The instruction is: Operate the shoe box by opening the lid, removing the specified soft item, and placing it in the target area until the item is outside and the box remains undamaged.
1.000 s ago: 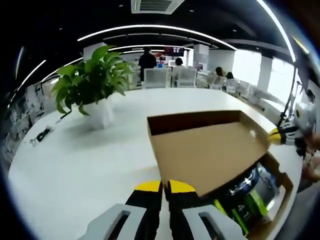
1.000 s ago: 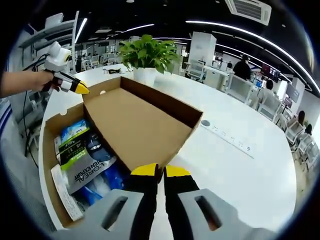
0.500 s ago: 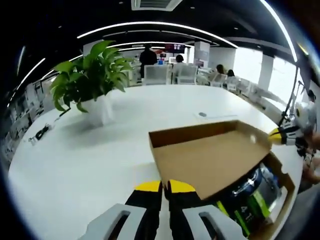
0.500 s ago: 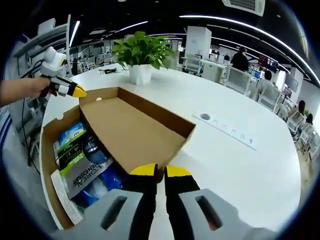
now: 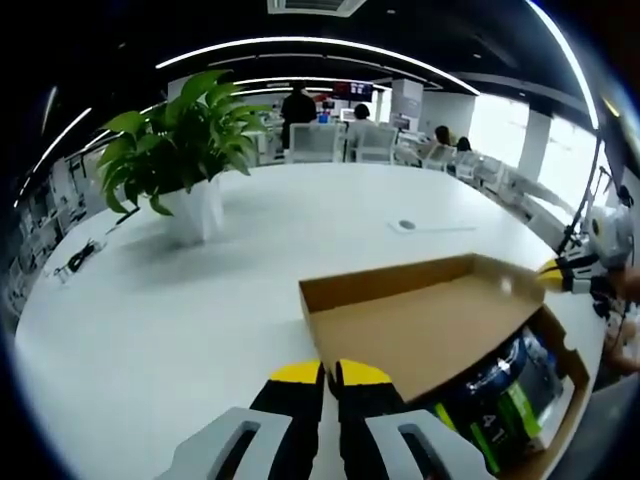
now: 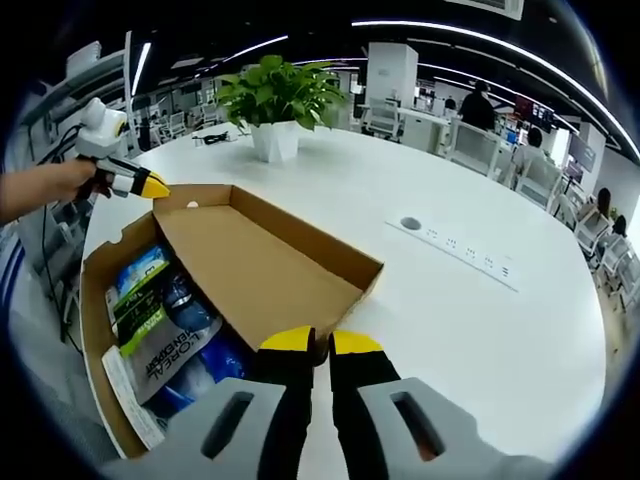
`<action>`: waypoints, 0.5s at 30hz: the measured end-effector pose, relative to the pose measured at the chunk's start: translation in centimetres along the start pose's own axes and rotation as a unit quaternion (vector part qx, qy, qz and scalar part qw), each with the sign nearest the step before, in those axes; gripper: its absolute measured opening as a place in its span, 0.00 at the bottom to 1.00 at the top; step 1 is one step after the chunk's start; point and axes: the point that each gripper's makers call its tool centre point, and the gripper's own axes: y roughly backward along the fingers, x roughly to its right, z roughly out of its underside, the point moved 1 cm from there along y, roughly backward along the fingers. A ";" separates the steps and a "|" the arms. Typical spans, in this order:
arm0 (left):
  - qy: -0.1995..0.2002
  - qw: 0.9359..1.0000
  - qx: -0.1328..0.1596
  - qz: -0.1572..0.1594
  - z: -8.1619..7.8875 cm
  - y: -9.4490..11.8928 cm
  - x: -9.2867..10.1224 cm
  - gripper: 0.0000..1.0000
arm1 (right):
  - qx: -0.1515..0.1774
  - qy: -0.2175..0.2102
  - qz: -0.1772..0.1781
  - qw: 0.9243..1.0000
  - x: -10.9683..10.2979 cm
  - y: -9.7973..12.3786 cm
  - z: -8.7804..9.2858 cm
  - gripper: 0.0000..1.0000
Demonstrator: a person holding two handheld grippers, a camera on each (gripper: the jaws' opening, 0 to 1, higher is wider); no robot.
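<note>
Lid [image 6: 262, 268] of the cardboard shoe box [image 6: 95, 330] swings lower toward the white table [image 6: 470, 330] than a second ago, when it stood steeply raised on its hinge; now it lies back nearly flat, its plain brown inside facing up. Each gripper holds a front corner of it: the right gripper [image 6: 318, 343] in its own view with yellow-tipped fingers pressed together on the lid's near edge, the left gripper [image 5: 329, 373] likewise pinching the near corner in the left gripper view, and seen from the right gripper view as a yellow tip [image 6: 150, 186] at the lid's far corner, with a person's hand [image 6: 55, 185] behind it. With the lid folded back, the box interior is exposed, and soft packets [image 6: 160, 325] printed in blue, green and grey lie inside it, still within the walls; the same packets show at the box's open end in the left gripper view [image 5: 500, 390]. Opening looks close to finished, the cardboard uncreased as far as can be seen, while the removal step has not begun. A potted plant [image 5: 180, 165] stands well apart on the table, and a power strip [image 6: 462, 253] lies beyond the lid
</note>
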 end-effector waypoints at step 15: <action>-0.009 1.000 -0.016 0.001 -0.1 -0.2 -0.3 0.04 | -0.021 -0.015 -0.023 0.999 -0.1 0.8 0.3 0.11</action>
